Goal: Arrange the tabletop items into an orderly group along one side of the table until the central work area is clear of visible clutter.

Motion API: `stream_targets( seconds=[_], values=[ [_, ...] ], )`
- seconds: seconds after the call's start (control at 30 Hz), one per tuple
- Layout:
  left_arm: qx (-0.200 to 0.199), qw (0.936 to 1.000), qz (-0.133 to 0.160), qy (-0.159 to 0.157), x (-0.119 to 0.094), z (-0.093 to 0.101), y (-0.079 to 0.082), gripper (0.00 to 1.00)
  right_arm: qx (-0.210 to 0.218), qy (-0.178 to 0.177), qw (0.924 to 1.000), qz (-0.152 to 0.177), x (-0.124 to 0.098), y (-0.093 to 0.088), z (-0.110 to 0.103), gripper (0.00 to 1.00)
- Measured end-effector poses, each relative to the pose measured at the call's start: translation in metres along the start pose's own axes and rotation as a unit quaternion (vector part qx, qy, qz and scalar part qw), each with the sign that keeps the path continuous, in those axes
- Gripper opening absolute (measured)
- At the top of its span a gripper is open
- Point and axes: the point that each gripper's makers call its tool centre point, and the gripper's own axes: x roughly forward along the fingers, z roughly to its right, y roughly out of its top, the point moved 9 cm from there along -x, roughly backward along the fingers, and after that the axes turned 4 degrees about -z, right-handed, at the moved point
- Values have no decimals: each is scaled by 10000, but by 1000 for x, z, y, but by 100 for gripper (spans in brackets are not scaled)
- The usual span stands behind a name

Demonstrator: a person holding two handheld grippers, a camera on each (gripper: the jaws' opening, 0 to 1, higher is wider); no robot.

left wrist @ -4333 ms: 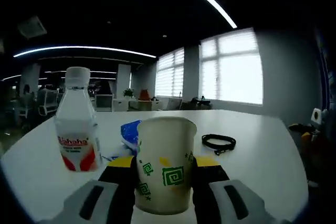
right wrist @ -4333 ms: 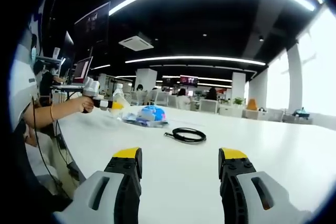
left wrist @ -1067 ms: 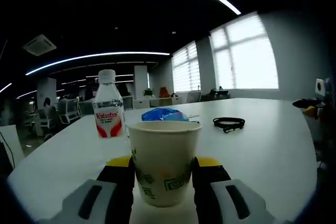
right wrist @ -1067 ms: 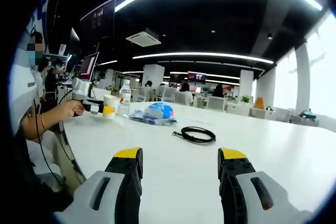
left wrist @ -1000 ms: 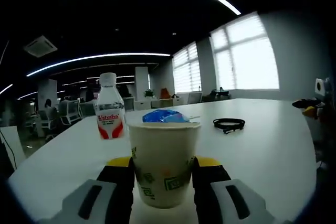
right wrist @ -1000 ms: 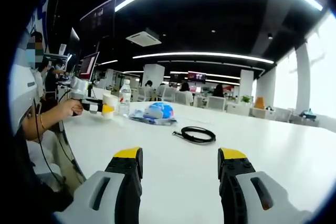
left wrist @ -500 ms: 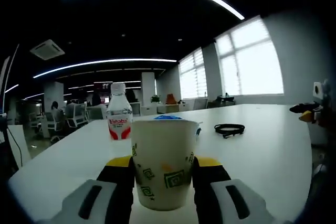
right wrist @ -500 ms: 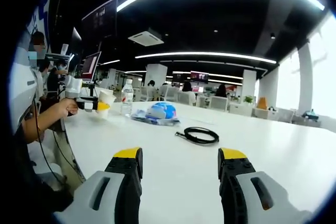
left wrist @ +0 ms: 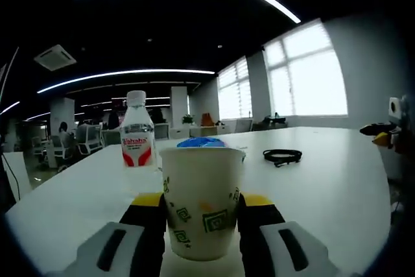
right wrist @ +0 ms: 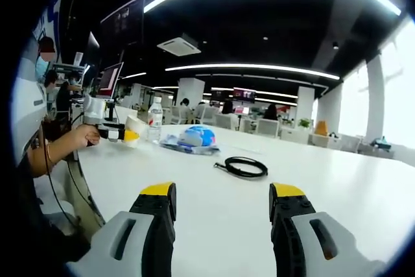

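Observation:
A white paper cup (left wrist: 202,200) with green square spirals stands upright between the jaws of my left gripper (left wrist: 202,202), which is shut on it just above the white table (left wrist: 324,186). Behind it are a water bottle (left wrist: 137,134) with a red label, a blue packet (left wrist: 202,142) and a coiled black cable (left wrist: 283,156). In the right gripper view the same cup (right wrist: 135,130), bottle (right wrist: 154,120), packet (right wrist: 194,138) and cable (right wrist: 241,167) lie along the far left. My right gripper (right wrist: 222,205) stands open over bare table.
A person's hand (right wrist: 78,137) holds the left gripper at the table's left edge. Desks, chairs and monitors (right wrist: 107,82) fill the office behind. Bright windows (left wrist: 305,76) line the far wall.
The left gripper has dipped a little with the cup; the bottle now shows further left and taller. The right gripper's view has barely moved.

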Motion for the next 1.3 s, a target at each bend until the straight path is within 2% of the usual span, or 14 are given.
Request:
stream_targets(
  seconds=[0.17, 0.27, 0.33, 0.67, 0.8, 0.97, 1.3],
  values=[
    [-16, 10000, -34, 0, -1, -1, -3, 42, 1, -20, 10000, -7, 0, 0, 0, 55],
    [76, 9997, -250, 26, -4, -1, -8, 42, 3, -4, 10000, -10, 1, -1, -1, 55],
    [31, 9997, -260, 4, -5, -1, -11, 42, 5, 25, 10000, -17, 2, -1, -2, 55],
    [64, 9985, -536, -124, -4, 1, -13, 43, 0, 54, 10000, 16, 3, 0, -3, 55],
    [61, 9978, -642, -173, -1, 2, -11, 48, 12, 36, 10000, 7, 3, -1, -3, 55],
    [130, 9976, -648, -197, -3, 3, -8, 49, 14, 37, 10000, 7, 3, -1, -3, 55],
    [331, 9975, -615, -55, -18, 2, -4, 52, 26, 110, 9999, -3, 5, -1, -5, 55]
  ],
)
